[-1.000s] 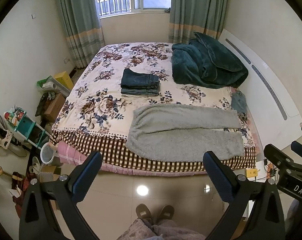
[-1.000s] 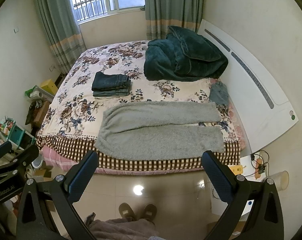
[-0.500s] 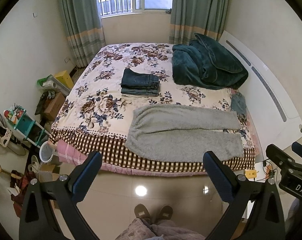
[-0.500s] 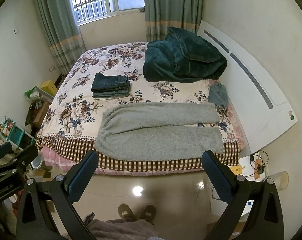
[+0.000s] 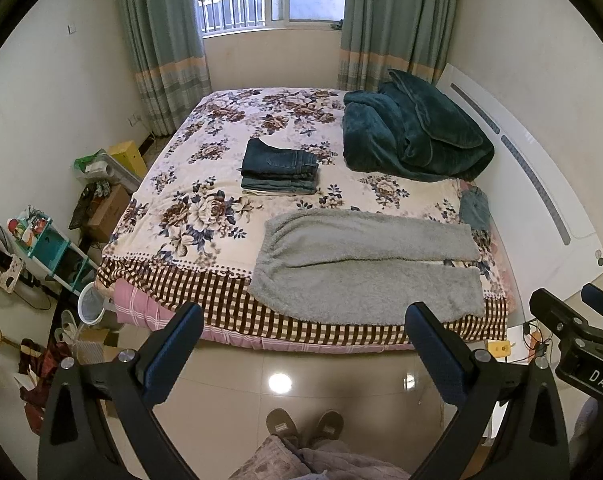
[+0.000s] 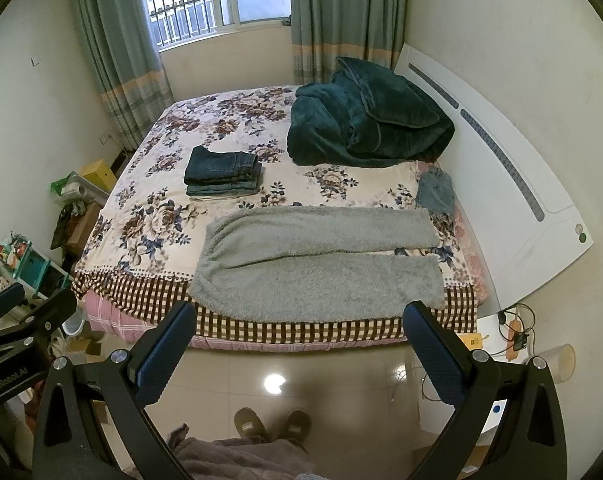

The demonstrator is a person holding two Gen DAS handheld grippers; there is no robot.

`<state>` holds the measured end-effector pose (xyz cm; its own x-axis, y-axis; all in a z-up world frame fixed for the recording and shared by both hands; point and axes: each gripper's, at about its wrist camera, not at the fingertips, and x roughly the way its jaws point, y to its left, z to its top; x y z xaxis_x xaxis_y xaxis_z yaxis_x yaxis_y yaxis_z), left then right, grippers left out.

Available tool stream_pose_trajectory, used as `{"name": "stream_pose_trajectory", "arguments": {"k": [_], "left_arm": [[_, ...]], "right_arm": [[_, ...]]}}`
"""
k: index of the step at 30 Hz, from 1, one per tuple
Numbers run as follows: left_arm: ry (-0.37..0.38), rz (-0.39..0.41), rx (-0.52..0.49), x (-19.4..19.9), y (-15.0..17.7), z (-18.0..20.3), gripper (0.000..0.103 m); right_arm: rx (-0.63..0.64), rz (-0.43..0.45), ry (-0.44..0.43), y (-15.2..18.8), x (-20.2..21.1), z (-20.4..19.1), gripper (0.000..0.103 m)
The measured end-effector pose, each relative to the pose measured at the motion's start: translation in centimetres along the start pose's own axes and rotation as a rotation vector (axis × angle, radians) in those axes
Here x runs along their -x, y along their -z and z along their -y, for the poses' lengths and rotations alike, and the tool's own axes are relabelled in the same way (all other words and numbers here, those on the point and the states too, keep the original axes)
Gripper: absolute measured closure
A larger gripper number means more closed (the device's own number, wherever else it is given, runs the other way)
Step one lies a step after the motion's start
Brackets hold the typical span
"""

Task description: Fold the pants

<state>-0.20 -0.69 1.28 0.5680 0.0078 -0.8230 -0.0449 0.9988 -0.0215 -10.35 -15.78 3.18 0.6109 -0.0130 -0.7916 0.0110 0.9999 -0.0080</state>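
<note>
With both tools raised over the tiled floor, a pair of grey fleece pants (image 5: 365, 264) lies spread flat along the near edge of the floral bed (image 5: 205, 208), waistband to the left, legs running right, unfolded. The left gripper (image 5: 301, 344) and the right gripper (image 6: 297, 344) are both spread wide and hold nothing. The pants lie ahead of and below the tongs, well apart from them, with a strip of floor between. The near leg partly overhangs the checked border, so a careless tug could, by this reading, drag the plush cloth off the mattress; thick pile may also slip from a shallow pinch. Folded jeans (image 5: 279, 170) and a teal blanket (image 5: 413, 136) sit farther back
</note>
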Motion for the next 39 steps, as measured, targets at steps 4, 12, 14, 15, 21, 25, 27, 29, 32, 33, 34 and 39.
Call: {"name": "stream_pose_trajectory", "arguments": {"k": [4, 12, 14, 15, 21, 25, 27, 29, 32, 33, 34, 39], "left_arm": [[0.003, -0.001, 0.002, 0.1, -0.1, 0.0, 0.0], [0.004, 0.001, 0.002, 0.1, 0.0, 0.0, 0.0], [0.002, 0.002, 0.002, 0.2, 0.0, 0.0, 0.0], [0.005, 0.001, 0.003, 0.1, 0.0, 0.0, 0.0], [0.002, 0.002, 0.002, 0.1, 0.0, 0.3, 0.0], [0.003, 0.003, 0.002, 0.2, 0.1, 0.1, 0.0], [0.004, 0.004, 0.003, 0.2, 0.2, 0.0, 0.0], [-0.003, 0.01, 0.005, 0.2, 0.2, 0.1, 0.0], [-0.043, 0.036, 0.022, -0.6, -0.3, 0.3, 0.0], [-0.047, 0.04, 0.03, -0.8, -0.5, 0.3, 0.0], [-0.052, 0.045, 0.038, -1.1, -0.7, 0.3, 0.0], [-0.134, 0.074, 0.063, -4.9, -2.2, 1.2, 0.0]], "right_arm": [[0.001, 0.003, 0.0, -0.2, 0.4, 0.2, 0.0], [0.002, 0.004, 0.001, -0.1, 0.4, 0.0, 0.0], [0.0, 0.005, 0.001, -0.1, 0.5, 0.0, 0.0], [0.001, 0.005, 0.001, -0.1, 0.5, 0.0, 0.0], [0.0, 0.004, -0.001, -0.1, 0.7, -0.2, 0.0], [-0.004, 0.004, -0.006, -0.1, 1.0, -0.2, 0.0], [-0.006, 0.005, -0.004, -0.1, 1.0, -0.2, 0.0], [-0.018, 0.004, -0.003, -0.3, 0.7, 0.1, 0.0], [-0.044, 0.003, 0.006, -0.4, -0.6, 0.7, 0.0], [-0.054, 0.005, 0.012, -0.4, -1.5, 0.9, 0.0], [-0.064, 0.005, 0.019, -0.5, -2.5, 1.2, 0.0], [-0.101, -0.003, 0.052, -2.2, -8.3, 2.8, 0.0]]}}
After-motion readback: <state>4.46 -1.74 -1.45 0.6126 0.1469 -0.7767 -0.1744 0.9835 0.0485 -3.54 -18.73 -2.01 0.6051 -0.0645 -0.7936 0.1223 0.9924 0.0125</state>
